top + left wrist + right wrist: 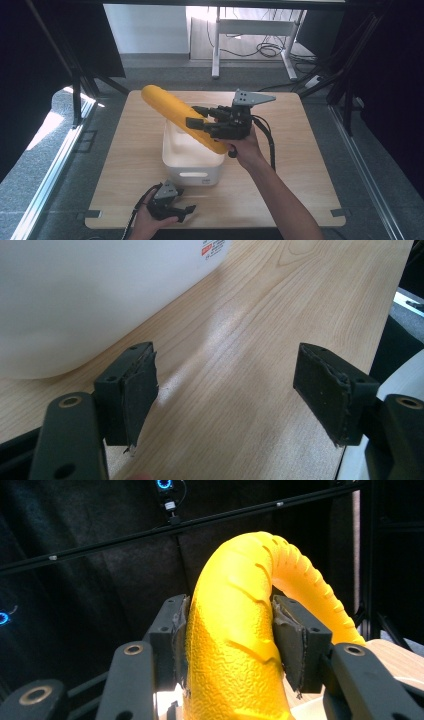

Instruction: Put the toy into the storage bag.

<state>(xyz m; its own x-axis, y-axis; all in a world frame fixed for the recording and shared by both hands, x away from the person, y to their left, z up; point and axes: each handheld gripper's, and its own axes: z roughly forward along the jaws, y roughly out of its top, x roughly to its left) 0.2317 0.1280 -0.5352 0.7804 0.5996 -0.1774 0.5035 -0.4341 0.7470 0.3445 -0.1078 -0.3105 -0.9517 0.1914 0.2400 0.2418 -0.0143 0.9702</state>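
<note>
Clamping the yellow foam roll (178, 118) at a slant over the white bin (192, 152), right gripper (200, 122). Left gripper (187, 210) gapes empty, near the table's (300, 150) near edge.

Daylight falls from the far side onto the wooden table (300, 165), leaving dark curtains at both edges dim; a bright patch glares on the floor at left; the left gripper view shows a pale sheen on the wood and soft focus on the white tub (75, 295); the right gripper view is dark behind a sharply lit yellow tube (235, 645).
</note>
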